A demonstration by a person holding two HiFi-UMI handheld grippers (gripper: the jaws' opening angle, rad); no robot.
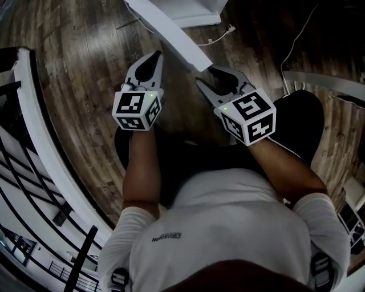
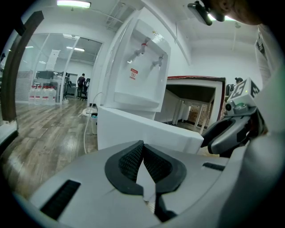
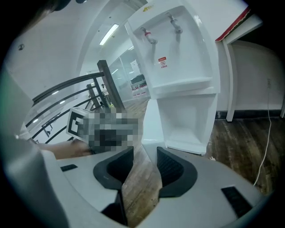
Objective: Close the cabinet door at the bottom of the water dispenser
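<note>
Looking down in the head view: seeing the cabinet door [image 1: 171, 31] hanging open from the foot of the water dispenser [image 1: 194, 14], running as a long white strip from upper left down toward the person over the wooden floor [image 1: 74, 74]. Finding its free end lying between the two tools, with the left tongs [image 1: 153, 60] just beside its outer face and the right tongs [image 1: 208, 77] right at that end, the nearer of the two.

Turning to the left gripper view: seeing the left tongs [image 2: 142, 144] pinched together at the tips, gripping nothing, and facing the door's broad face [image 2: 147, 129] close ahead.

Turning to the right gripper view: seeing the right tongs [image 3: 144, 150] spread wide, clamping nothing, with the door's thin edge [image 3: 150, 124] standing upright straight ahead of the gap and the open cabinet [image 3: 191, 120] just to its right. Judging the closing swing as going rightward, toward that opening.
</note>
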